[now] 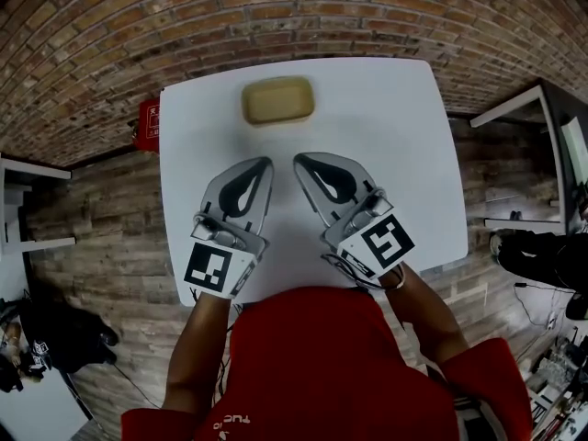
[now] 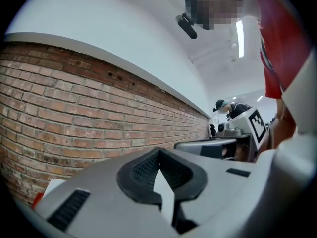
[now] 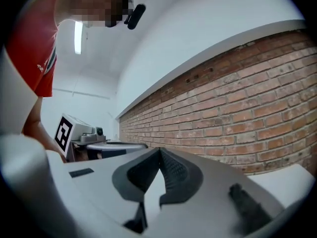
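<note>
tan dish (image 1: 277, 100) beyond left tongs (image 1: 268, 161), right tongs (image 1: 298, 159); both pressed together, empty.

Plain white over the table (image 1: 404, 136). Pale tan-yellow on the dish (image 1: 278, 100), without pattern. Light grey on the shells of the left gripper (image 1: 267, 161) and the right gripper (image 1: 299, 158); black with fine ribbing on the pads inside. Black squares on white on the marker cube (image 1: 209, 269) of each. Red-brown brick in running courses with pale grey mortar on the wall (image 2: 74, 113). Grey-brown plank grain on the floor (image 1: 101, 237). Solid red on the shirt (image 1: 312, 366) and on the box (image 1: 149, 123) at the table's side.
</note>
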Motion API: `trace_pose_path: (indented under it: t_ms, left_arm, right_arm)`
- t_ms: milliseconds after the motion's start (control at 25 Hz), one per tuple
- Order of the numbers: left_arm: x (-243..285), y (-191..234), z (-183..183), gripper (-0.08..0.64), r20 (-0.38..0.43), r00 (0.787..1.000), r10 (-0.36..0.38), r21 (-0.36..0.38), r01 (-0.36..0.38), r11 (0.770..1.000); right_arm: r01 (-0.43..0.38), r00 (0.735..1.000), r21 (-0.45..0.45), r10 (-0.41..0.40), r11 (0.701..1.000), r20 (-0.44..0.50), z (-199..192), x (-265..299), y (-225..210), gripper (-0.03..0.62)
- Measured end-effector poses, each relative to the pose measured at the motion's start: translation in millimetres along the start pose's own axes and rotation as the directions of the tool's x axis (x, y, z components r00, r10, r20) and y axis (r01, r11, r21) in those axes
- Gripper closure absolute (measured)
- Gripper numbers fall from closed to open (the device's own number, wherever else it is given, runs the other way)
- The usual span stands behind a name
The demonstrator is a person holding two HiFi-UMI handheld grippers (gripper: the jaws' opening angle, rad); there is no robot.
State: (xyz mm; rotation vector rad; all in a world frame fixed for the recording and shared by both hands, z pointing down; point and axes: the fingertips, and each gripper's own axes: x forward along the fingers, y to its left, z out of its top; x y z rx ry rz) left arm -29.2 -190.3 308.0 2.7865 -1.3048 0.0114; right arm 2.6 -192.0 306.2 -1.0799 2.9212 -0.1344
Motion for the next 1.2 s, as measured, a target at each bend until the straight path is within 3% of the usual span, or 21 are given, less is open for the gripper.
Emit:
trace_pose_path:
  t_ms: [280,1200]
  left_arm:
    - [-11,-19,-12,0.545,-0.022,1.0,-0.021,-0.017,0.02,1.0]
    - [-3,-25,-18,0.545,-0.018,0.999,-0.029,-0.027,0.029,0.999]
  right_arm:
    - [0.046,0.999,-0.018,-0.046,0.999,-0.005,-13,-17,13,0.563]
    - [0.028,0.999,-0.065,-0.031,0.998,-0.037,-22,-19,8,0.563]
